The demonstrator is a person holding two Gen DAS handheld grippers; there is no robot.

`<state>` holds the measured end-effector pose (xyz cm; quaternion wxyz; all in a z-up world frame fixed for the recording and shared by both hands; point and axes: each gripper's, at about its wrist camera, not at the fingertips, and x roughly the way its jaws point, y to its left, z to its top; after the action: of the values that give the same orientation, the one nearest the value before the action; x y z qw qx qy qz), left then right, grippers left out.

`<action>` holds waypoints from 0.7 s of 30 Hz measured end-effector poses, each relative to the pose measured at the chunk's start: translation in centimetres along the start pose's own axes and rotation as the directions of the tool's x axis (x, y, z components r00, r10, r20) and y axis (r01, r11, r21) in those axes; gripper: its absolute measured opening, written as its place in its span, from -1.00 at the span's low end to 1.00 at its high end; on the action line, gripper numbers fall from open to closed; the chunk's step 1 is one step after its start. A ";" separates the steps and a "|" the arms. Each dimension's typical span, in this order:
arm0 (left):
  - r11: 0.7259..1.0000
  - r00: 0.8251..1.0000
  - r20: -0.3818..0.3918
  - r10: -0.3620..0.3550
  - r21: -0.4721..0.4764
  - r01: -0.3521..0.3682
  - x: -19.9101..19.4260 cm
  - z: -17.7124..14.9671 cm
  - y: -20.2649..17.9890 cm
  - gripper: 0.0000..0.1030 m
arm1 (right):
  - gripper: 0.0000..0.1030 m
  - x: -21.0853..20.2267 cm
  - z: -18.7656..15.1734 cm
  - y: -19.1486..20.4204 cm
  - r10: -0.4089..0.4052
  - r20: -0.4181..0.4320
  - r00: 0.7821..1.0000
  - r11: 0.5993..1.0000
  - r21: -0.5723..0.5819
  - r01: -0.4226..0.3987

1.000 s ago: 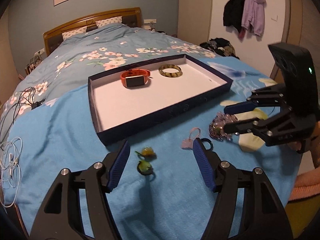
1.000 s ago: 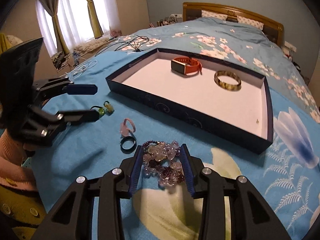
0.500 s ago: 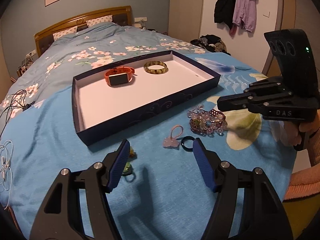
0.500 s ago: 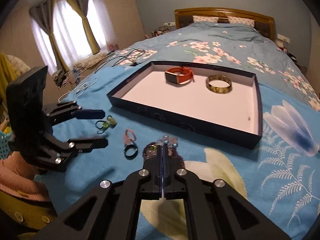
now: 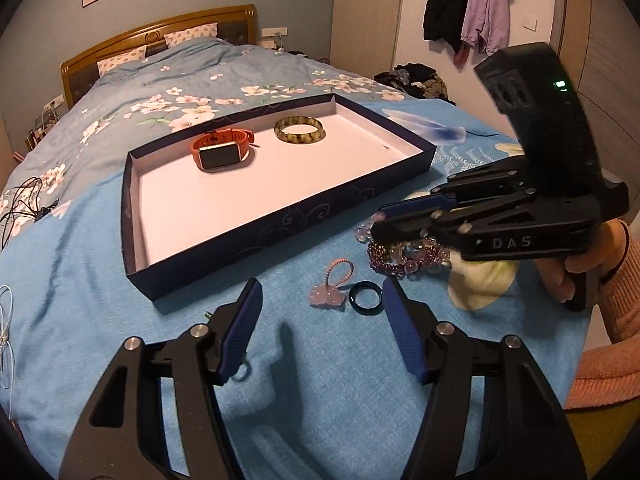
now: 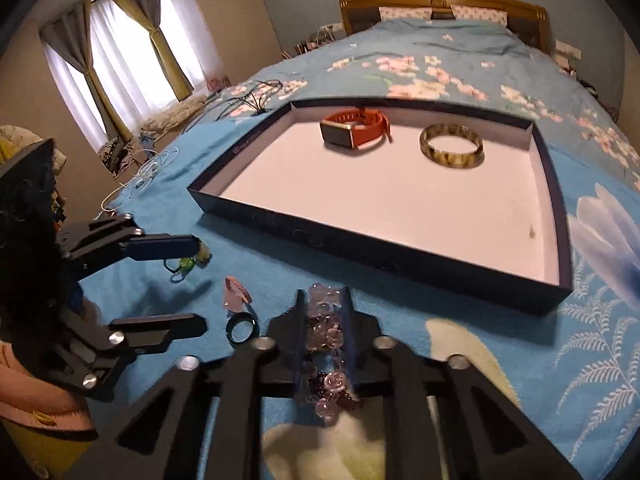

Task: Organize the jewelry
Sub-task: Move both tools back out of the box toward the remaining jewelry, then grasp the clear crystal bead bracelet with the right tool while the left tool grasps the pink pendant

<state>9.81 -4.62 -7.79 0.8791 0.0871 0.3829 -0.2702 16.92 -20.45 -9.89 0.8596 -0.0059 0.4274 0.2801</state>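
Observation:
A dark blue tray (image 5: 280, 216) with a white floor lies on the bed and holds an orange watch (image 5: 222, 152) and a green bangle (image 5: 299, 131). My right gripper (image 6: 325, 300) is shut on a beaded bracelet (image 6: 326, 344) of purple and clear beads, lifted just above the blue cover in front of the tray; it also shows in the left wrist view (image 5: 408, 256). My left gripper (image 5: 322, 312) is open and empty. A pink charm (image 5: 330, 294) and a black ring (image 5: 364, 295) lie just ahead of it. A green charm (image 6: 186, 264) sits by its left finger.
The tray (image 6: 400, 256) sits mid-bed on a blue floral cover. White cables (image 6: 148, 168) lie at the bed's left edge. Coats (image 5: 468, 12) hang on the far wall. A headboard (image 5: 156, 40) stands at the far end.
My right gripper has closed on the beaded bracelet and raised it slightly off the cover. My left gripper has shifted right, toward the pink charm and black ring, still open.

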 end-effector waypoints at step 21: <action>0.997 0.995 -0.078 -0.054 -0.060 0.050 3.2 0.7 0.9 -0.43 | -0.47 1.1 0.3 -1.4 0.025 -0.022 0.999 0.997 0.069 -0.024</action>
<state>12.55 -5.40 -9.62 0.8580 0.0623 0.4274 -0.2781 18.36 -21.04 -10.80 0.8508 0.0255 0.4467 0.2757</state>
